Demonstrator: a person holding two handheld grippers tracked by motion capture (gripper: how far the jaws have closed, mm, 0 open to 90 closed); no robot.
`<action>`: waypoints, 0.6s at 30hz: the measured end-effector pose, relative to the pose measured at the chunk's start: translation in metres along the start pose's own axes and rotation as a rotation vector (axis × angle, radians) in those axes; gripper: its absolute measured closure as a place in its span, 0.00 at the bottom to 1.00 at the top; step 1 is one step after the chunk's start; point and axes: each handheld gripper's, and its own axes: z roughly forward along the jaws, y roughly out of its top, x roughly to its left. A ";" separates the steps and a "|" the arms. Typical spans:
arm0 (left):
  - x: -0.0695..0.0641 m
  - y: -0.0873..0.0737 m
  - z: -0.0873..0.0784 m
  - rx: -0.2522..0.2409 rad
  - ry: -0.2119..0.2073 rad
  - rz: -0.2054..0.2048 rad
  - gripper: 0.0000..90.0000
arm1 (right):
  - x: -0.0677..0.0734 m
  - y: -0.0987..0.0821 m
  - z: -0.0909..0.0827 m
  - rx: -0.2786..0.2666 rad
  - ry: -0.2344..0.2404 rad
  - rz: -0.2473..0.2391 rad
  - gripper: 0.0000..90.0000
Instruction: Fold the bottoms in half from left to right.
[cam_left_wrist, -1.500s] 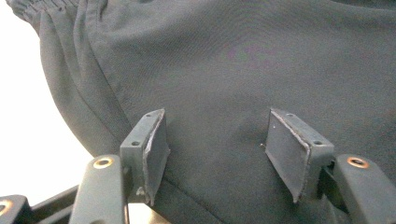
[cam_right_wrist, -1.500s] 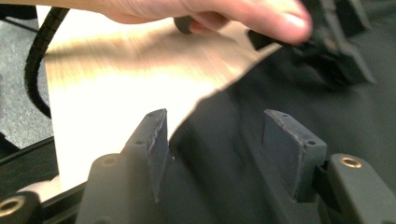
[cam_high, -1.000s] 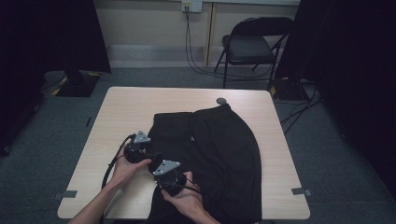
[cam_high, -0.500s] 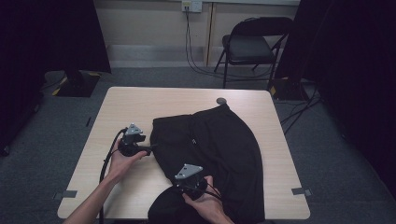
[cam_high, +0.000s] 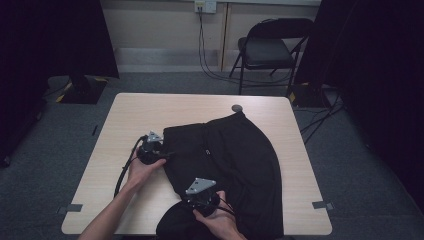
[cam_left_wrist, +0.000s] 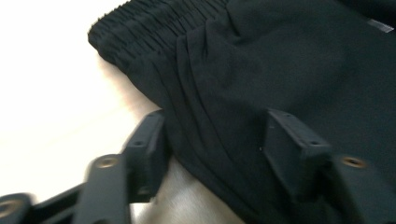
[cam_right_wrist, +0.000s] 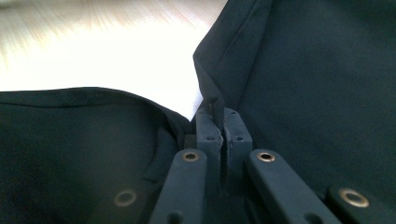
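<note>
High view: black garment (cam_high: 235, 165) is seen spread over the table (cam_high: 150, 107), its near end cut off by the frame edge; jaws of left gripper (cam_high: 161, 154) and right gripper (cam_high: 197, 199) cannot be made out.
Left gripper view: blurred; jaws have just been closing, not yet pressed on the elastic waistband (cam_left_wrist: 154, 28) edge between them.
Right gripper view: jaws are pinched on a fabric fold (cam_right_wrist: 215, 105).

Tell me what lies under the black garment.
Under the black garment lies the light wooden table; the left gripper straddles its elastic waistband edge. Anything else beneath the cloth is covered.
</note>
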 end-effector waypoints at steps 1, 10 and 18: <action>0.000 0.000 0.001 -0.011 0.011 -0.021 0.62 | 0.001 0.001 0.001 -0.001 -0.001 0.002 0.97; 0.014 0.004 -0.007 -0.116 -0.074 -0.209 0.97 | 0.006 0.022 0.009 -0.024 0.042 0.019 0.97; 0.027 0.033 -0.045 -0.199 -0.058 -0.191 0.98 | 0.021 0.068 -0.008 -0.142 0.091 -0.025 0.97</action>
